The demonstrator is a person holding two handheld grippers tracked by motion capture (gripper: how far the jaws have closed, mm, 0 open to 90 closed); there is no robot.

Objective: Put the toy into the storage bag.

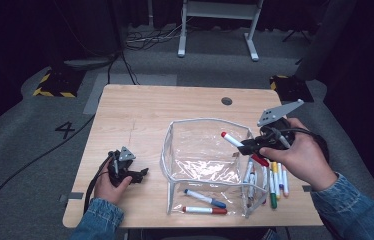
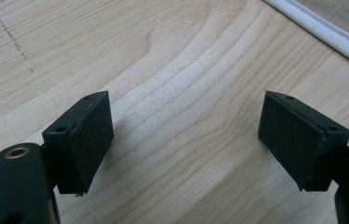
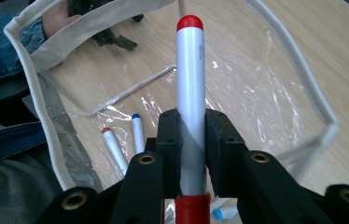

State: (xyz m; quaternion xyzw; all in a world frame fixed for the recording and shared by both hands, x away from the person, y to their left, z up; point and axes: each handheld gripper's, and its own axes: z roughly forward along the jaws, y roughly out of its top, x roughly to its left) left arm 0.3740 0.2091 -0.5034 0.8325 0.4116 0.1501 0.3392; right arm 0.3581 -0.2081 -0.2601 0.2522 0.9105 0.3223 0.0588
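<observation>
Right gripper (image 1: 249, 145) had its fingers clamped on a red marker (image 1: 235, 141), held over the open top of the clear pouch (image 1: 247, 131). Looked like the drop-in step: two markers (image 1: 204, 204) were lying inside already, and a bunch more (image 1: 276, 180) waited just right of it. Next I'd guess tip it lower into the opening, then let go. Left gripper (image 1: 136, 175) sat on the wooden table (image 1: 135, 115), fingers apart, empty. Dark room, grey carpet, cables around.
</observation>
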